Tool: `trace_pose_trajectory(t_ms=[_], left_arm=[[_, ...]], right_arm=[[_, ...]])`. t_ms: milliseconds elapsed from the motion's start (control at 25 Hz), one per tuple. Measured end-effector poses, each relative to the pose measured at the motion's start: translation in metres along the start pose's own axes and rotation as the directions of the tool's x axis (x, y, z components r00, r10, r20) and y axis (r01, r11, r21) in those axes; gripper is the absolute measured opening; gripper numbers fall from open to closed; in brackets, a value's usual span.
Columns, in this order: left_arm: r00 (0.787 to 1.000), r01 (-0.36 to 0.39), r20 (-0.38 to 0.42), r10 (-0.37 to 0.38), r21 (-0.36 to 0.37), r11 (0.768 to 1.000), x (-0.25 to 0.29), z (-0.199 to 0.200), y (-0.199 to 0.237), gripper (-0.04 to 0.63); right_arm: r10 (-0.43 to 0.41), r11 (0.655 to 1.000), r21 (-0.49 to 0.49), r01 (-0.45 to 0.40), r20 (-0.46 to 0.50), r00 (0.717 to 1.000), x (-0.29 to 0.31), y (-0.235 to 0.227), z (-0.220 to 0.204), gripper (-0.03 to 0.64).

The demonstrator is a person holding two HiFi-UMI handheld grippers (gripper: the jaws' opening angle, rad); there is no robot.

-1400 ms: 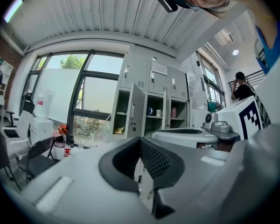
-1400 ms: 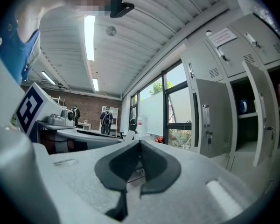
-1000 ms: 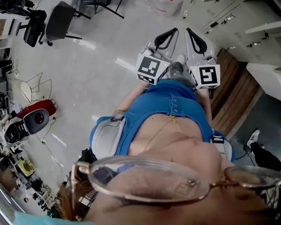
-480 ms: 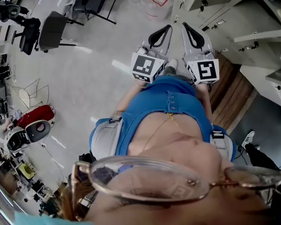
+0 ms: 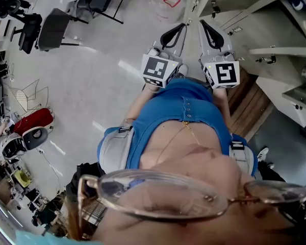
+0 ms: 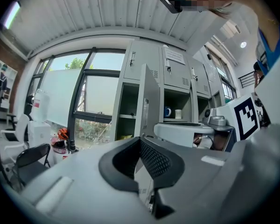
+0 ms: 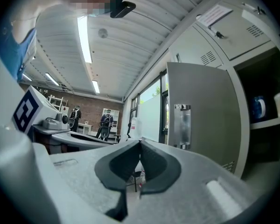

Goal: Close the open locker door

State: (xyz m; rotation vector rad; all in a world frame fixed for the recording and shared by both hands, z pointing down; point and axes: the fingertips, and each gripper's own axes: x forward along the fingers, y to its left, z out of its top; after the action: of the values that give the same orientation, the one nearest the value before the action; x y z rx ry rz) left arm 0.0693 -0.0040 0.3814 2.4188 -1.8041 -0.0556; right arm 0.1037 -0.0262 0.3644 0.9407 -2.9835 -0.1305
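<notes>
you stand nearer the lockers [image 5: 268, 27] than a second ago: left gripper [image 5: 179, 26] and right gripper [image 5: 204, 24], jaws pressed together and empty, face the open locker door [image 7: 200, 111], not yet touched.

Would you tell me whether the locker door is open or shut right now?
Open: the locker door stands swung away from its locker, with shelves exposed beside it.

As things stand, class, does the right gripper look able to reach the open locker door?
Probably yes. The right gripper, jaws shut and empty, points toward the open locker door, which stands ahead of it and slightly to the right. Nothing shows between them in the right gripper view. It is not touching the door yet.
</notes>
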Motion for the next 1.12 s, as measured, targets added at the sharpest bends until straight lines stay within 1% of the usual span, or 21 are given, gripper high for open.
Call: trace_pose_trajectory(t_ms=[120,240,400,600,800,880,960,1000,1040,1120], left_arm=[[1.0,-0.002,-0.009,0.002,0.005,1.0,-0.001,0.008,0.0,0.0],[1.0,0.012,-0.013,-0.011,0.012,1.0,0.008,0.011,0.004,0.0],[0.999,0.042,-0.005,-0.041,0.031,0.999,0.023,0.014,0.011,0.0],[0.992,0.125,-0.008,-0.125,0.019,0.992,0.054,0.02,0.021,-0.002],[0.979,0.204,-0.004,-0.204,0.025,0.979,0.084,0.027,0.032,-0.002],[0.974,0.228,-0.014,-0.228,0.015,0.974,0.094,0.025,0.037,-0.002],[0.971,0.24,-0.028,-0.239,0.008,0.971,0.103,0.021,0.042,-0.002],[0.97,0.241,-0.033,-0.241,0.005,0.97,0.107,0.018,0.045,-0.002],[0.97,0.24,-0.037,-0.24,0.004,0.971,0.111,0.016,0.049,-0.001],[0.971,0.234,-0.044,-0.233,0.009,0.972,0.116,0.01,0.057,-0.002]], right_arm=[[-0.011,1.0,0.005,0.011,0.0,1.0,0.0,-0.003,0.011,0.002],[-0.026,1.0,0.007,0.026,0.001,1.0,0.005,-0.01,0.012,0.002],[-0.077,0.997,0.013,0.077,0.01,0.997,0.009,-0.026,0.01,0.002],[-0.181,0.983,-0.009,0.181,0.008,0.983,0.02,-0.054,0.013,0.002],[-0.247,0.969,-0.026,0.247,0.009,0.969,0.029,-0.075,0.019,0.002],[-0.234,0.972,-0.017,0.234,0.018,0.972,0.031,-0.078,0.021,0.002],[-0.193,0.981,0.003,0.193,0.026,0.981,0.032,-0.078,0.023,0.004],[-0.171,0.985,0.023,0.17,0.03,0.985,0.032,-0.078,0.024,0.064],[-0.152,0.988,0.046,0.151,0.035,0.988,0.033,-0.079,0.024,0.101],[-0.136,0.988,0.081,0.133,0.044,0.99,0.033,-0.081,0.025,0.103]])
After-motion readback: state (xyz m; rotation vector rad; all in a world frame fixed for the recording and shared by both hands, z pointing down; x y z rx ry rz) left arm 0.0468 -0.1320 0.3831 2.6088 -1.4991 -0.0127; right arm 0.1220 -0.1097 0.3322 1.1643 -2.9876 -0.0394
